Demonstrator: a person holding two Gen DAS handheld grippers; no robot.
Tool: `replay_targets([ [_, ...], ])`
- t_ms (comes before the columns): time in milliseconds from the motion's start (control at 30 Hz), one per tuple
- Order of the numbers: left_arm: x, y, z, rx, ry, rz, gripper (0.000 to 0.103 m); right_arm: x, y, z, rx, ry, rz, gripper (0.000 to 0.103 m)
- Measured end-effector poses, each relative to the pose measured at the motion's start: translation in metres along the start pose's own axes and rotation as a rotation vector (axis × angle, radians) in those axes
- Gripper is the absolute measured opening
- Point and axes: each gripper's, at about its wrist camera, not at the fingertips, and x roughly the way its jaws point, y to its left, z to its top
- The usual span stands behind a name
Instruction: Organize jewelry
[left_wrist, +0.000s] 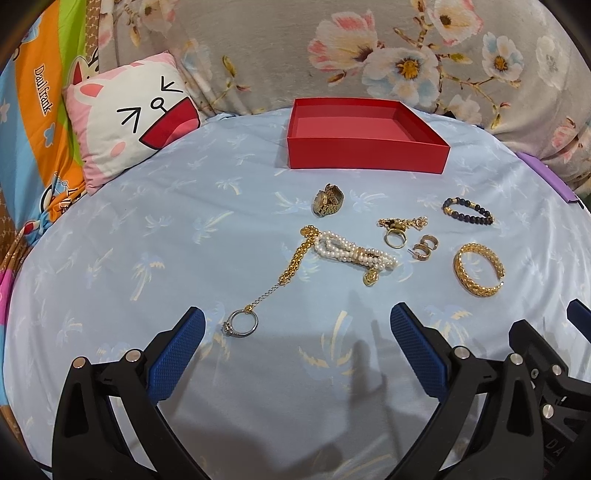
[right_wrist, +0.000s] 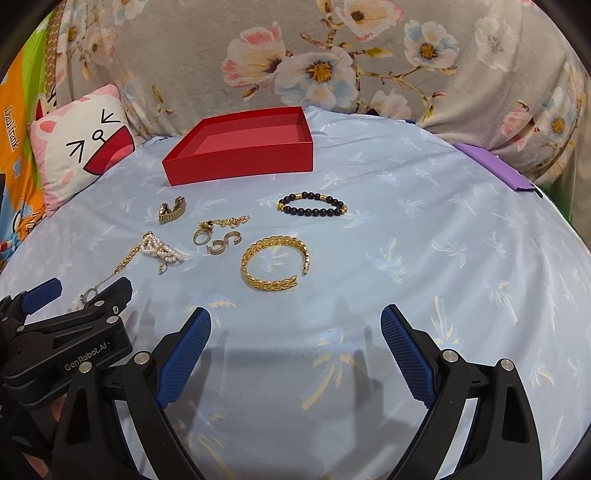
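Note:
An open red box (left_wrist: 367, 151) (right_wrist: 240, 162) stands at the far side of the blue sheet. In front of it lie a gold watch (left_wrist: 328, 201) (right_wrist: 171, 210), a pearl bracelet (left_wrist: 354, 253) (right_wrist: 162, 251), a gold chain with a silver ring (left_wrist: 242, 322), a gold ring (left_wrist: 393, 238) (right_wrist: 201, 235), hoop earrings (left_wrist: 424, 246) (right_wrist: 223, 243), a gold cuff bangle (left_wrist: 476, 269) (right_wrist: 275, 264) and a dark bead bracelet (left_wrist: 468, 210) (right_wrist: 313, 204). My left gripper (left_wrist: 297, 321) is open and empty, just short of the silver ring. My right gripper (right_wrist: 295, 321) is open and empty, short of the bangle.
A cat-face cushion (left_wrist: 129, 118) (right_wrist: 81, 144) lies at the back left. A floral blanket (left_wrist: 369, 48) (right_wrist: 332, 55) rises behind the box. A purple flat item (right_wrist: 495, 166) lies at the right edge. The left gripper's body (right_wrist: 66, 332) shows at the right wrist view's left.

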Motion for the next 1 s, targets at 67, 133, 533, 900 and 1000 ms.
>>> replay_targets([
  [67, 0.000, 0.000, 0.000, 0.001, -0.001, 0.000, 0.098, 0.000, 0.000, 0.000, -0.001, 0.002, 0.001, 0.091],
  [133, 0.000, 0.000, 0.000, -0.002, -0.005, -0.010, 0.098, 0.001, 0.001, 0.000, -0.002, 0.004, 0.001, 0.091],
  [533, 0.000, 0.000, 0.000, 0.004, 0.003, -0.002, 0.098, 0.003, 0.001, -0.001, -0.001, 0.006, 0.000, 0.091],
  [900, 0.005, 0.040, 0.000, -0.139, 0.050, -0.119, 0.098, 0.026, 0.010, 0.010, -0.006, 0.070, 0.027, 0.091],
  [1000, 0.006, 0.057, 0.000, -0.165, 0.046, -0.142, 0.098, 0.034, 0.012, 0.017, -0.009, 0.078, 0.018, 0.091],
])
